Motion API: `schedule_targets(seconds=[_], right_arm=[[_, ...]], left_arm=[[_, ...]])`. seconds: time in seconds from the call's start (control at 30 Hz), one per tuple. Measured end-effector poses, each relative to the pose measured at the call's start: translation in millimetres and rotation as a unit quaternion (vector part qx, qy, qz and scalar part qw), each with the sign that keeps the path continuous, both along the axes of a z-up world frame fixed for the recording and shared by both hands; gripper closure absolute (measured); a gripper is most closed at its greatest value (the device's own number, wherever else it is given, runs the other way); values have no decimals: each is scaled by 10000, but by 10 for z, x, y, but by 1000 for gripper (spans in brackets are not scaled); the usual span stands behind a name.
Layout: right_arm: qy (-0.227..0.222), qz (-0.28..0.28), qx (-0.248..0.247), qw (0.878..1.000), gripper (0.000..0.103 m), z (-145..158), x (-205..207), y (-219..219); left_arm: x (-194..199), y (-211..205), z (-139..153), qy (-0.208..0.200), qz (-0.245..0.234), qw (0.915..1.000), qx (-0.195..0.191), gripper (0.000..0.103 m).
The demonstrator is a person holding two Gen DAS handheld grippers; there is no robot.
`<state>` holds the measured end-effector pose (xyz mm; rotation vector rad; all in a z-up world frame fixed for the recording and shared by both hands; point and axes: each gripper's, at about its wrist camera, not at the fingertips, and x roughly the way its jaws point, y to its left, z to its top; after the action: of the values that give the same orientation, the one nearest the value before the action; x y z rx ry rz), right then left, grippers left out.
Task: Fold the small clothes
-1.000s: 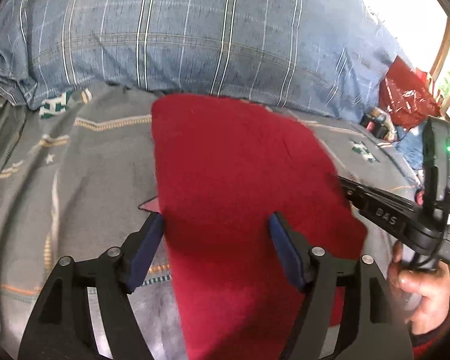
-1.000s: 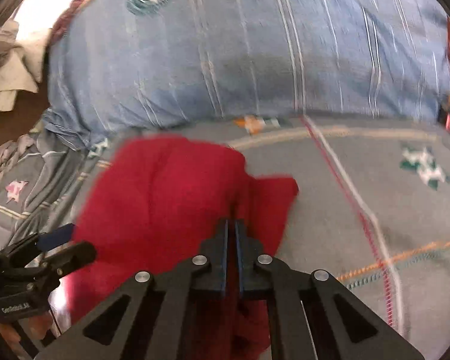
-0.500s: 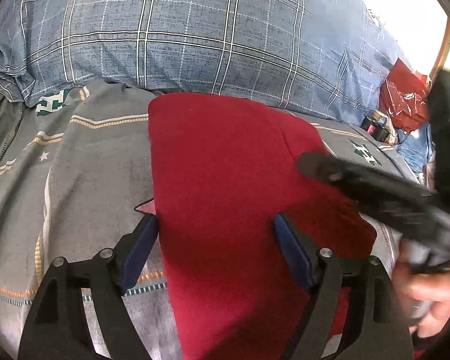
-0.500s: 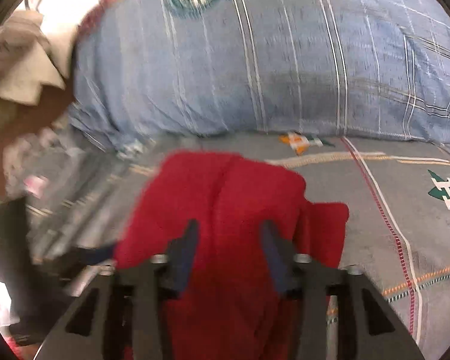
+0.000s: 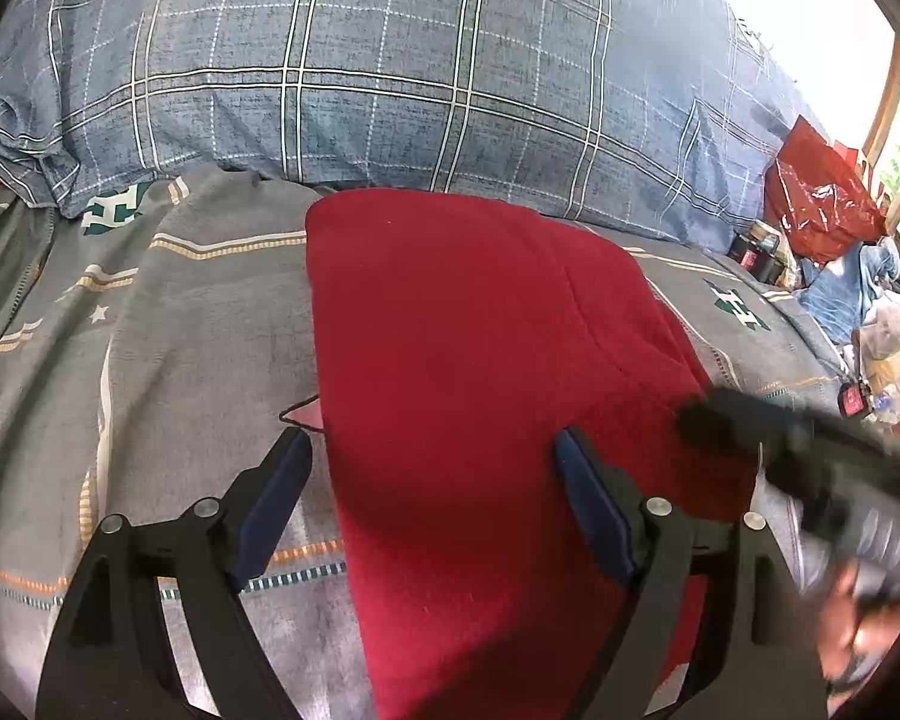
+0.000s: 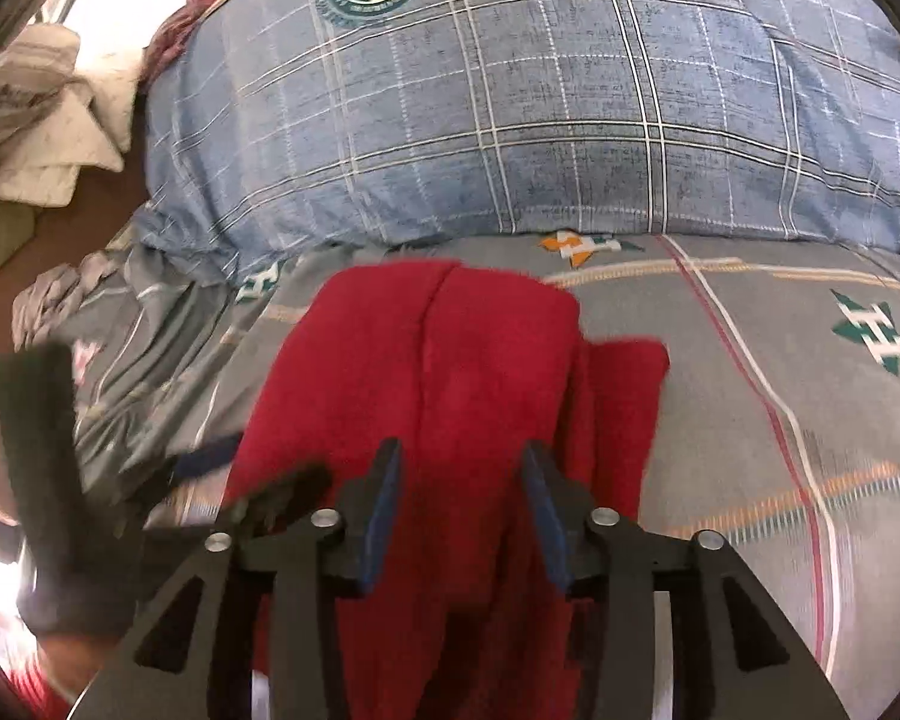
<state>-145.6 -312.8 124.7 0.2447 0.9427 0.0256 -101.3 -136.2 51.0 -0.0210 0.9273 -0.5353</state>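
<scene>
A red garment (image 5: 474, 372) lies folded lengthwise on the grey bedsheet (image 5: 168, 360), its far edge near the pillow. My left gripper (image 5: 432, 468) hovers over the garment's near left part; its jaws are opening, the pads press on nothing and the cloth lies flat below them. In the right wrist view the garment (image 6: 450, 372) shows a fold line down its middle and a flap out to the right. My right gripper (image 6: 462, 492) is above its near end with the jaws opening and no cloth pinched. It appears blurred at the right (image 5: 780, 450) of the left wrist view.
A big blue plaid pillow (image 5: 390, 72) lies across the far side of the bed. A red plastic bag (image 5: 822, 210) and small jars (image 5: 756, 246) sit far right. White quilted cloth (image 6: 48, 138) is piled far left. A person's hand (image 5: 864, 618) holds the right gripper.
My right gripper went from shut on the red cloth to open and drew back; the cloth now lies flat. My left jaws widened slightly and stayed in place.
</scene>
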Motion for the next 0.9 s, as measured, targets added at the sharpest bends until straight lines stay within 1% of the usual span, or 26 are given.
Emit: schedule_targets(seconds=[0.1,0.13,0.17,0.3,0.37,0.43,0.47,0.6,0.73,0.8,0.9], right_arm=[[383,96,-340,9986,59,-259,-93,76],[350,69,-340,9988,59,-322,-119,68],[232,14,-298,9993,59,-312,-158,59],[203,-6,-305,9993,56,-179,-236,74],[145,-122,-134,9997,49,-129,-297,32],[58,-257,118,9996,34,-89,-361,-15],[28,-326,209,9992,32,-71,-394,-40],[-11,-497,218,9985,32,-24,-485,-109],[-123,-633,212,9977,32,32,-542,-121],[-218,-666,49,9975,29,79,-582,-64],[-337,-718,-221,9966,28,133,-645,28]], left_arm=[[-28,-18,-1,-48,9,10000,42,20],[-44,-14,2,-68,39,10000,47,20],[-61,-4,7,-90,69,9999,43,20],[-130,49,35,-125,112,9998,75,20],[-147,64,50,-166,114,9997,119,20],[-165,84,74,-167,125,9997,121,20],[-176,100,86,-162,128,9997,108,20],[-242,160,144,-152,80,9998,101,20],[-352,219,229,-302,153,9994,52,20],[-404,251,259,-335,242,9991,38,20],[-465,294,274,-414,406,9982,140,20]])
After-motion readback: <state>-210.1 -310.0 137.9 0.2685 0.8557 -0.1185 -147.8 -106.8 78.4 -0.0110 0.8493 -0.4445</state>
